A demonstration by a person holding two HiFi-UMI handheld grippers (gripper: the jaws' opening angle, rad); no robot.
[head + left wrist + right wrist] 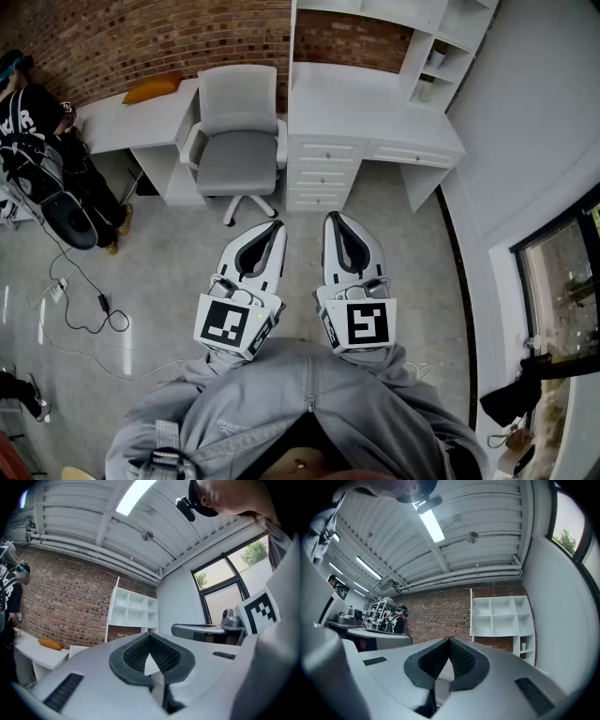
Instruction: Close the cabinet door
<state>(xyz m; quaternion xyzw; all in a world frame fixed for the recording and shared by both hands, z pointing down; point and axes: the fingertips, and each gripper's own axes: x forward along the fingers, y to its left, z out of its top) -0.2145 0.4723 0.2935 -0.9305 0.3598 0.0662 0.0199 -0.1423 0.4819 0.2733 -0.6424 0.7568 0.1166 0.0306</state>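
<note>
Two claws are hanging close in front of the person's body in the head view, and neither is doing any work. The left claw (274,226) and the right claw (334,217) are both pinched fully together and holding nothing. They are pointing roughly level toward the far wall. The left gripper view and the right gripper view are showing the same thing: each closed claw has only air beyond it.

The task's thing is standing well apart from them. A tall white cabinet of open cubbyholes (501,616) is rising off the white worktop (375,103) against the red brick wall (141,37), to the right of the grey swivel chair (239,141). A thin white door panel (471,613) is standing along the cabinet's left edge, seen nearly edge-on. It is appearing to hang swung out and leave the cubbyholes exposed, though that is a reading, not a certainty. Its long axis is running upright, and its face is seemingly pointing sideways rather than out into the room.

By that reading, nothing of the task is being done so far: the approach, the contact with the panel and the push shut are all remaining
</note>
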